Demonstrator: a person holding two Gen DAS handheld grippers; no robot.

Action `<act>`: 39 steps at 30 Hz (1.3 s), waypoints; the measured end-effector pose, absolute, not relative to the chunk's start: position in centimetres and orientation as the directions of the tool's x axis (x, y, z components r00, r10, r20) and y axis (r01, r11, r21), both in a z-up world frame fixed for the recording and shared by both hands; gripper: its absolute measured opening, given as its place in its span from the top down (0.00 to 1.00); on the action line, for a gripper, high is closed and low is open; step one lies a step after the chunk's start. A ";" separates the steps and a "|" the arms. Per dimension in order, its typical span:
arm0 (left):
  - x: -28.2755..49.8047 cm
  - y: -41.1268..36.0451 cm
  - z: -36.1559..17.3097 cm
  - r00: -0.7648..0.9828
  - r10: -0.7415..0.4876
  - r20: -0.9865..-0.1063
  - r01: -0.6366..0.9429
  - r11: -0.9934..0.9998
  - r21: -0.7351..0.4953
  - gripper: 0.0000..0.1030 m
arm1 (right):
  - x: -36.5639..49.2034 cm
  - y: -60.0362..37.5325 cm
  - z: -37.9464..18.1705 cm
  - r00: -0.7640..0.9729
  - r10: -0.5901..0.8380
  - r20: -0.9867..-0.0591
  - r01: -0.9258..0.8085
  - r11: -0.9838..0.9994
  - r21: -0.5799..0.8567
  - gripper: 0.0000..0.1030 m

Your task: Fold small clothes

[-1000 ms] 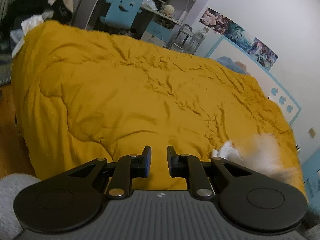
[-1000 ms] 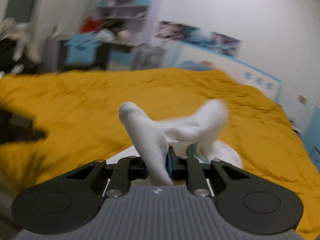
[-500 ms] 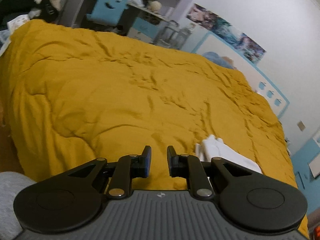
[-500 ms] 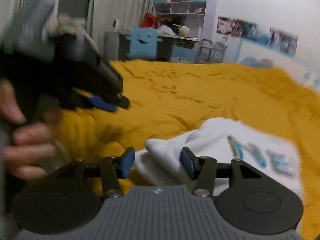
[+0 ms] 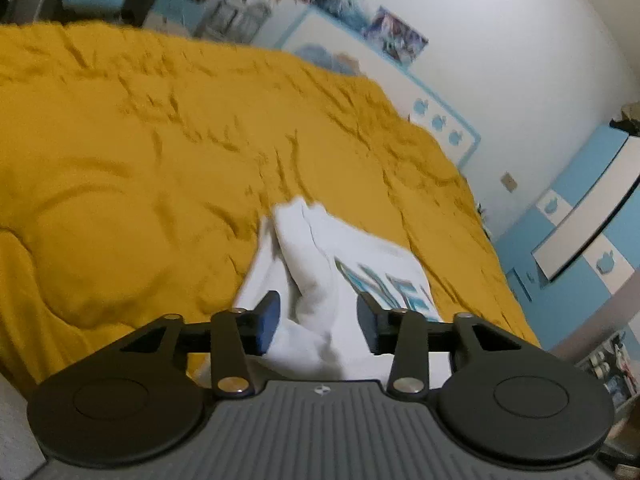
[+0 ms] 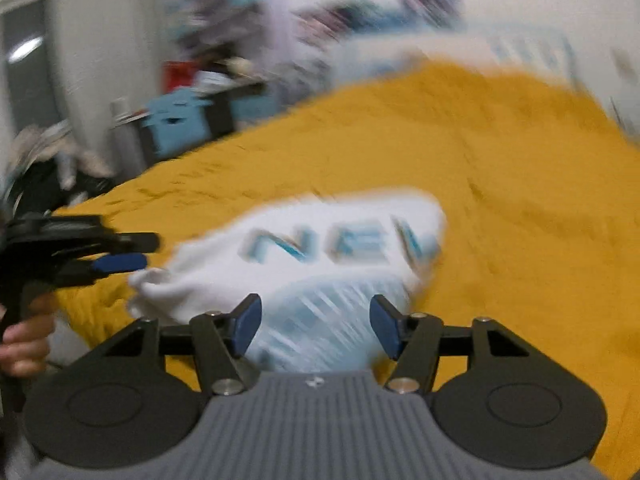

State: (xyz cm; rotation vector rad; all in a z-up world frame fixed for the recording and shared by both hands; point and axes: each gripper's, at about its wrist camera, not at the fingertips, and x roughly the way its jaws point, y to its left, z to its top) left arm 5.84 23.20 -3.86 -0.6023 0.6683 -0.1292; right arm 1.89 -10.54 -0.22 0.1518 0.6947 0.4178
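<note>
A small white garment with blue lettering [image 5: 352, 264] lies crumpled on the yellow bedspread [image 5: 140, 152]. My left gripper [image 5: 318, 320] is open, its jaws either side of a bunched white fold at the garment's near edge. In the right wrist view the garment [image 6: 320, 248] lies just ahead of my right gripper [image 6: 316, 326], which is open and empty, its jaws over the near, pale blue striped part. The left gripper [image 6: 120, 250] shows there at the left, by the garment's left end. The right wrist view is blurred.
The yellow bedspread [image 6: 520, 184] fills most of both views. A white and blue headboard [image 5: 436, 116] and wall stand behind it. Blue and white cabinets [image 5: 580, 232] are at the right. A cluttered desk and shelves [image 6: 188, 120] stand at the far left.
My right gripper let go of the white garment, which dropped onto the bedspread, and opened wide. My left gripper swung right toward the garment and opened around its near fold.
</note>
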 end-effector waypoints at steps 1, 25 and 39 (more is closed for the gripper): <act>6.2 23.0 -4.1 0.776 -0.292 -0.559 -0.089 0.827 -0.555 0.51 | 2.0 -11.8 -1.2 0.669 0.420 -0.614 -0.269 0.906 0.327 0.45; 7.4 22.6 -5.3 0.687 -0.259 -0.679 -0.205 0.828 -0.522 0.87 | 3.9 -17.3 -6.4 0.446 0.715 -0.539 -0.006 0.604 0.797 0.86; 3.3 20.6 -1.6 0.894 -0.142 -0.425 -0.046 0.914 -0.404 0.69 | 1.9 -17.5 0.0 0.708 0.559 -0.431 -0.215 0.752 0.623 0.92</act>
